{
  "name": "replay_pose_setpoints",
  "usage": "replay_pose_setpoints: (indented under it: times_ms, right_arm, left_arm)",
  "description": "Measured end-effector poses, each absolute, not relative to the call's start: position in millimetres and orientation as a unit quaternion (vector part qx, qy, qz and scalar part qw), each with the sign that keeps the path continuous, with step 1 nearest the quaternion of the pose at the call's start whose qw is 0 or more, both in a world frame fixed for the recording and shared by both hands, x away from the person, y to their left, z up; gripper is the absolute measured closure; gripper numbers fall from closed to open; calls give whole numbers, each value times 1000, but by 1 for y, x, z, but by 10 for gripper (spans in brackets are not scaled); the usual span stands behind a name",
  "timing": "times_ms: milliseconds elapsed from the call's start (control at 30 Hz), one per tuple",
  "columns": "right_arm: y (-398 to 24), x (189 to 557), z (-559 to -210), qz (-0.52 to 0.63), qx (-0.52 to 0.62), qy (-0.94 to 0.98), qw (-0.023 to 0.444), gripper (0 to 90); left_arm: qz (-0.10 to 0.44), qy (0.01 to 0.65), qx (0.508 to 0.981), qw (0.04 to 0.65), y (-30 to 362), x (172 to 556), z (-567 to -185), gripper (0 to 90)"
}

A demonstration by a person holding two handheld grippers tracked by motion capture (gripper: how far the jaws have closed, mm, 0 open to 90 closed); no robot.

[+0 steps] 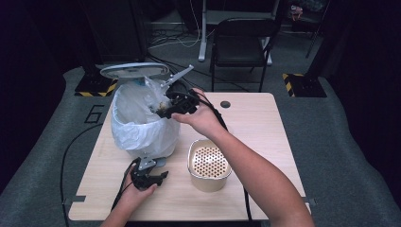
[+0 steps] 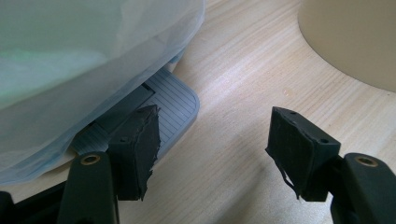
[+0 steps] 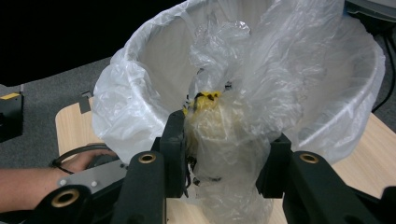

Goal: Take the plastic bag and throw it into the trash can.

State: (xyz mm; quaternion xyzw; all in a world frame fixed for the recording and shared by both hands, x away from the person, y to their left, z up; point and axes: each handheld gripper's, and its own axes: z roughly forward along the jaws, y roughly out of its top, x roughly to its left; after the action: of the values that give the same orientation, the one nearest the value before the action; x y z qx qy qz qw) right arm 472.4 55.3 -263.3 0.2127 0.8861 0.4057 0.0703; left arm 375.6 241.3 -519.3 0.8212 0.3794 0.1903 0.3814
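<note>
Right gripper view: our right tongs (image 3: 224, 158) pinch a crumpled clear plastic bag (image 3: 229, 140) with something pale and yellow inside, held at the rim of the white-lined bin (image 3: 116, 93). From the high view, that bin stands at the bench's (image 1: 265, 127) left with its lid (image 1: 135, 70) raised. Our left tongs (image 2: 212, 154) rest spread on the bench, one jaw on the bin's grey pedal (image 2: 175, 100), near a beige perforated container (image 1: 208, 163).

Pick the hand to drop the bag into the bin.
Right. Its claw already grips the bag at the bin rim; the left claw sits open by the pedal.
</note>
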Motion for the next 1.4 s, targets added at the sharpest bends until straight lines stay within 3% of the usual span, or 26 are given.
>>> replay_pose_setpoints:
  times_ms: [1400]
  right_arm:
    - [96, 498, -283, 440, 220, 867, 78, 621]
  left_arm:
    - [190, 377, 825, 377, 242, 376, -518, 341]
